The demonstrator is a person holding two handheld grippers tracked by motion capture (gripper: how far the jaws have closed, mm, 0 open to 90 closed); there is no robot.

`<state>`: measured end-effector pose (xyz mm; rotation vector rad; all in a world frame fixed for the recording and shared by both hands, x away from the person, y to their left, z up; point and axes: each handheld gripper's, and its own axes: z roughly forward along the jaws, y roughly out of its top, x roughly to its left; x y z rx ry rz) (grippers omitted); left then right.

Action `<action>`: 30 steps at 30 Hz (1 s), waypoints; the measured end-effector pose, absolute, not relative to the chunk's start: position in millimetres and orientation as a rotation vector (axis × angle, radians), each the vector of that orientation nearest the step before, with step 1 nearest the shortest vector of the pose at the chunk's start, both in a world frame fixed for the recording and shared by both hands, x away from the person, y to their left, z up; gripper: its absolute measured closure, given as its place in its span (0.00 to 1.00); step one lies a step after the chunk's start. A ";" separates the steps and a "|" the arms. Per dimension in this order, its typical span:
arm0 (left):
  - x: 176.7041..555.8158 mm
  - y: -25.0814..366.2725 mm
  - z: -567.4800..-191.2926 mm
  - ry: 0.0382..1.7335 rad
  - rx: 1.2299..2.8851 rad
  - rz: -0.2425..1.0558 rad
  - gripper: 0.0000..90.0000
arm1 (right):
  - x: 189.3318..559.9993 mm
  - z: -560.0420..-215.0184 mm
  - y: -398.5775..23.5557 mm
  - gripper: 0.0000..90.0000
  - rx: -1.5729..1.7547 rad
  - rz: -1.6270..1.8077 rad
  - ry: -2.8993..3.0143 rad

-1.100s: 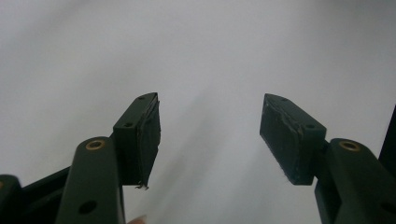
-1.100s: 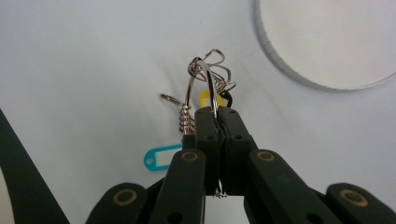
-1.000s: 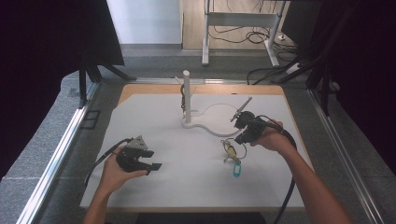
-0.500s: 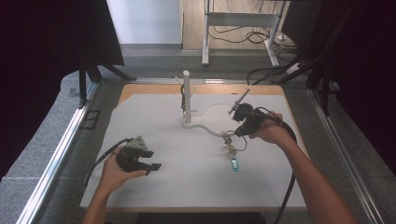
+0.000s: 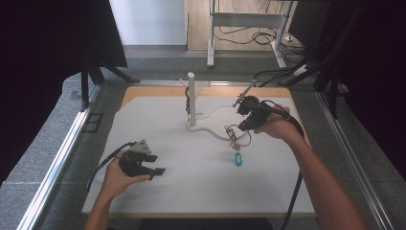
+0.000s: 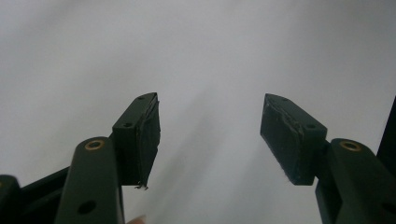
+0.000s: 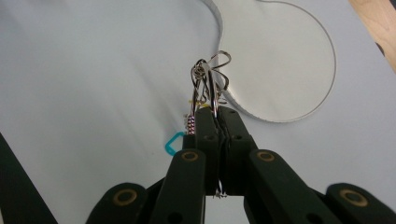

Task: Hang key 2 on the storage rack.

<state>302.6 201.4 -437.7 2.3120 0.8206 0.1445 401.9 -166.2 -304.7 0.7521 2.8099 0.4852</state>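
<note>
Since a second ago my right gripper (image 5: 241,125) has lifted the key ring bunch (image 5: 232,133) toward centre-right, clamped tight so its blue tag (image 5: 238,158) dangles, while my left gripper (image 5: 155,168) waits wide open lower left.

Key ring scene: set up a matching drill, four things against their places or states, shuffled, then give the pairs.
1. key ring
2. left gripper
3. blue tag
4. white post

A. upright on the clear curved base
B. pinched in the shut jaws of the right gripper
C. jaws apart, nothing between them
D. hanging below the ring, low over the white mat

Pairs: 1-B, 2-C, 3-D, 4-A
</note>
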 end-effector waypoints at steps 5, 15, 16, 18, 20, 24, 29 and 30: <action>302.5 202.2 -437.5 0.816 2.307 0.144 0.43 | 406.8 -298.7 -162.6 0.97 0.748 0.481 2.812; 302.3 202.6 -437.2 0.814 2.306 0.142 0.43 | 413.6 -290.1 -157.4 0.97 0.757 0.492 2.798; 302.3 202.7 -437.2 0.813 2.305 0.142 0.43 | 414.3 -289.1 -157.0 0.97 0.762 0.495 2.796; 302.2 202.8 -437.1 0.813 2.305 0.141 0.43 | 416.0 -286.9 -156.7 0.97 0.762 0.498 2.793; 302.2 202.7 -437.2 0.813 2.305 0.141 0.43 | 417.7 -284.9 -156.3 0.97 0.761 0.507 2.788; 302.1 202.8 -437.1 0.811 2.307 0.138 0.43 | 420.5 -281.2 -154.7 0.97 0.760 0.514 2.782; 302.0 203.0 -436.6 0.810 2.306 0.133 0.42 | 424.8 -277.1 -152.3 0.97 0.765 0.524 2.777; 302.1 203.1 -436.8 0.809 2.307 0.133 0.42 | 425.7 -276.9 -151.5 0.97 0.767 0.522 2.779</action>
